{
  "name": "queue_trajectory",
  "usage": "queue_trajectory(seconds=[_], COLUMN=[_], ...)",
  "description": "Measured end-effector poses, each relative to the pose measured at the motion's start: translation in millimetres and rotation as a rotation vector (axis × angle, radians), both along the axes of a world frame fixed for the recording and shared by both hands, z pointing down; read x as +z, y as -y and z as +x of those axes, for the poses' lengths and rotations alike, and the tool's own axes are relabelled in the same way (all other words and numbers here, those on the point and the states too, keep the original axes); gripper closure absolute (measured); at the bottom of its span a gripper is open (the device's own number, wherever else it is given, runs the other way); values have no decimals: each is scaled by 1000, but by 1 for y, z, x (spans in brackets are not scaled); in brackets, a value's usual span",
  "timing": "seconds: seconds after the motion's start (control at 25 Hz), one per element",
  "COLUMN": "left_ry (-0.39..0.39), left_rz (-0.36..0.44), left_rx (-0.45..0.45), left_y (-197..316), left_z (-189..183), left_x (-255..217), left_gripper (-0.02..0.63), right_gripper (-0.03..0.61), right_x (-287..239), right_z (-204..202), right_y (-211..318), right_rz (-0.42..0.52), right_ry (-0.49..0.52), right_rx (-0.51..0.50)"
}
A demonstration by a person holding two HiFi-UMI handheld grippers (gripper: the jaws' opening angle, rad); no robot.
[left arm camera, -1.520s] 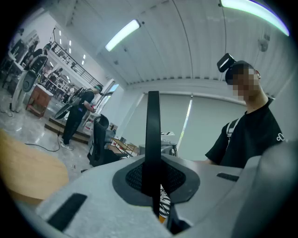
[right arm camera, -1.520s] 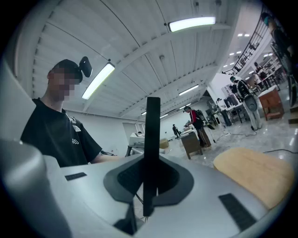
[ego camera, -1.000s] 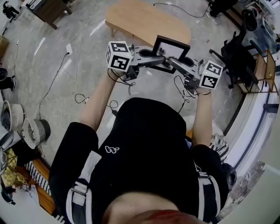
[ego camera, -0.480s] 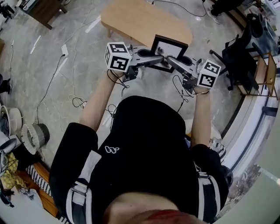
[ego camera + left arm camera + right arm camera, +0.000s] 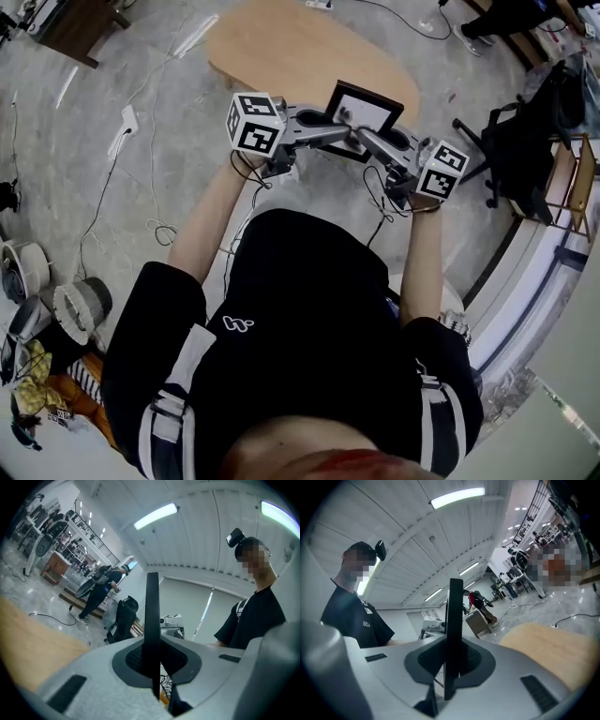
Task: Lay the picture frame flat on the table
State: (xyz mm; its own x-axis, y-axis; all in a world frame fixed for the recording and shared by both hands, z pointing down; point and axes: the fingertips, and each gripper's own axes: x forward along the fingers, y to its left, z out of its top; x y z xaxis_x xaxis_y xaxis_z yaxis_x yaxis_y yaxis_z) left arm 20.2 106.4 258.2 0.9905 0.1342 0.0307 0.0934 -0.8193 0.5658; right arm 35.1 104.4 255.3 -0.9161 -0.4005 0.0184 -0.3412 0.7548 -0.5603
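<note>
I'm gripping the frame [image 5: 366, 110] with both claws, up in the top centre of the head view. The left claw [image 5: 343, 133] is reaching in from the left and clenching on the frame's lower edge. The right claw [image 5: 364, 138] is reaching in from the right and clenching just beside it.

In the left gripper view the frame [image 5: 152, 616] is showing edge-on as a dark upright bar, pinched between the claw's pads. The right gripper view is showing the same: the frame [image 5: 453, 630] is clamped between its pads.

The frame is standing tilted rather than flat, its pale middle facing the head camera. It's sitting over the near rim of the wooden counter [image 5: 281, 52], and I can't tell whether it's touching it.
</note>
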Motion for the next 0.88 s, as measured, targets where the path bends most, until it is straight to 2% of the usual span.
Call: queue_trajectory(seconds=[0.12, 0.28, 0.4, 0.52, 0.88], left_ry=[13, 35, 55, 63, 121], left_rz=[-51, -83, -79, -127, -273], left_rx=[-23, -3, 39, 66, 41], left_y=[38, 81, 85, 88, 91], left_z=[0, 12, 18, 23, 40], left_x=[2, 14, 25, 44, 101], left_gripper=[596, 596, 595, 592, 571], right_gripper=[541, 541, 540, 540, 540], right_x=[2, 13, 26, 45, 101], right_z=[0, 12, 18, 23, 40], right_y=[38, 81, 84, 86, 89], right_rz=[-46, -81, -110, -155, -307], right_ry=[14, 42, 58, 49, 53], right_rx=[-12, 52, 101, 144, 201])
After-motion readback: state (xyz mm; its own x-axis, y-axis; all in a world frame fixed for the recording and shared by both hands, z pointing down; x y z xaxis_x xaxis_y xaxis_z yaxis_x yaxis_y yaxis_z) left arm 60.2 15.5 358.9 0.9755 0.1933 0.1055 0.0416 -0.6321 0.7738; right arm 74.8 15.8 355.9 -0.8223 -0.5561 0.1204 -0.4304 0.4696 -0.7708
